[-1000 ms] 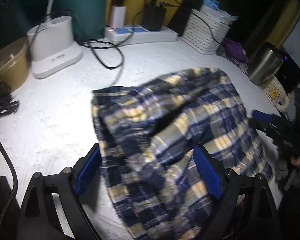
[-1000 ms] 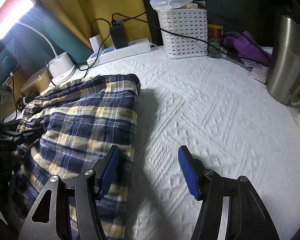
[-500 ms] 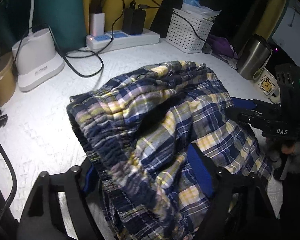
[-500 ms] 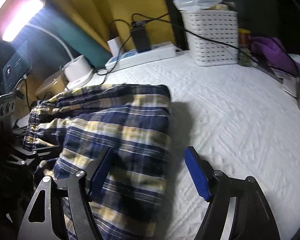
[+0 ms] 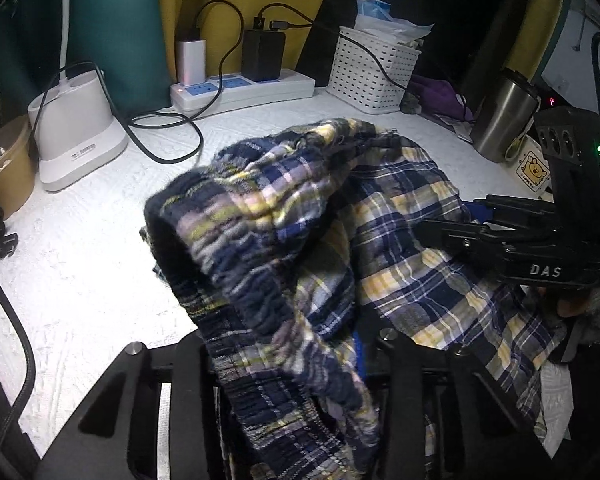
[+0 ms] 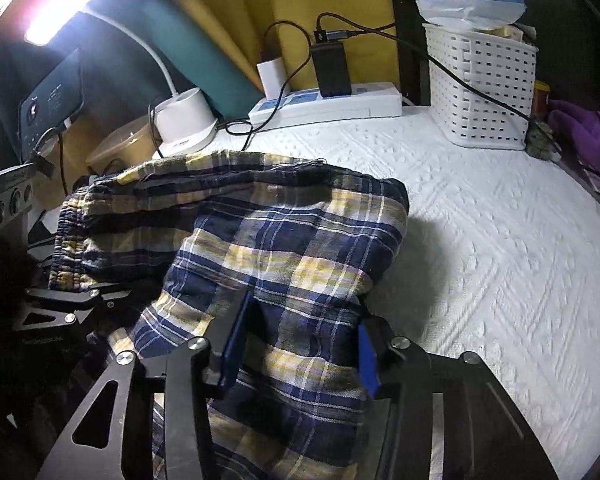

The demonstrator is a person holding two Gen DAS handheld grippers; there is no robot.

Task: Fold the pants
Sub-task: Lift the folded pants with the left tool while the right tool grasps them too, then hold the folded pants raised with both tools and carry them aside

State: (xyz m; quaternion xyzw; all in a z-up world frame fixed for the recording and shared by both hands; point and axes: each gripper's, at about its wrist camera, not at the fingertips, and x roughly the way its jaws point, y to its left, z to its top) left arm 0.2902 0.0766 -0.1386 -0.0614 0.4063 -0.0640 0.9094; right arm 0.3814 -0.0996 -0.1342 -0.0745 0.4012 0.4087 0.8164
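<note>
Navy, yellow and white plaid pants (image 5: 400, 208) lie bunched on the white textured table cover (image 6: 500, 240). In the left wrist view my left gripper (image 5: 280, 348) is closing, and the gathered elastic waistband fills the gap between its fingers and rises toward the camera. My right gripper (image 6: 300, 344) is also closing, its blue pads (image 6: 366, 360) pinching a fold at the right edge of the pants (image 6: 300, 232). Each gripper shows in the other's view: the right gripper (image 5: 460, 220) at the right, the left gripper (image 6: 100, 296) at the left.
At the back stand a white power strip (image 5: 240, 88) with chargers, a white slatted basket (image 5: 372, 68) and a lamp base (image 5: 76, 136). A black cable (image 5: 168, 136) loops on the cover. A steel tumbler (image 5: 500, 120) and a mug (image 5: 532, 168) sit at the right.
Both grippers' jaws have narrowed onto the cloth. The waistband has bunched and lifted in the left gripper. The right gripper has shifted left from bare cover onto the pants' edge.
</note>
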